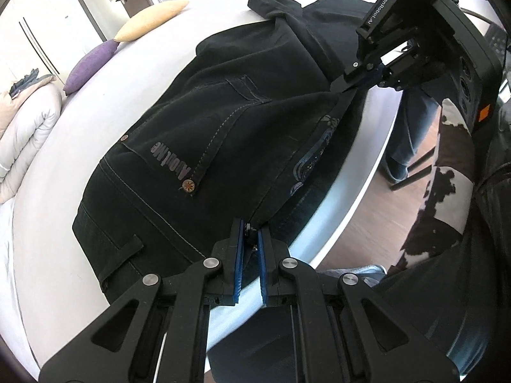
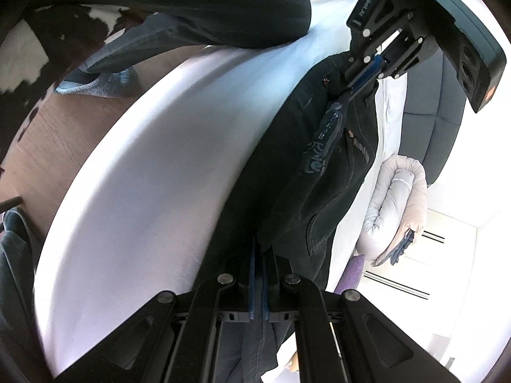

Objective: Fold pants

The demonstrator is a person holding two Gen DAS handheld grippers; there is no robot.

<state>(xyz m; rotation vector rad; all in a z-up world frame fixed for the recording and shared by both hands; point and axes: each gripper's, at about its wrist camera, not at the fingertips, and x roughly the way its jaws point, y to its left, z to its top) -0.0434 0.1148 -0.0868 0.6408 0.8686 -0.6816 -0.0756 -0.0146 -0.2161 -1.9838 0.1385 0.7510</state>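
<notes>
Two handheld grippers, left (image 1: pixel 250 233) and right (image 2: pixel 259 255), are clamped on black denim pants (image 1: pixel 198 127), lifted over a white bed (image 1: pixel 57 191); folding is barely begun.

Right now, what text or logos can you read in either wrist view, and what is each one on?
"GenRobot.AI": white lettering on the body of the right gripper, seen from the left wrist.
"AboutMe", as best it reads: grey print, upside down, on the back pocket of the black pants.
Lettering on the left gripper: likely the same brand, too blurred to confirm.
Grey-blue embroidery on the pants: ornament, no legible words.
</notes>
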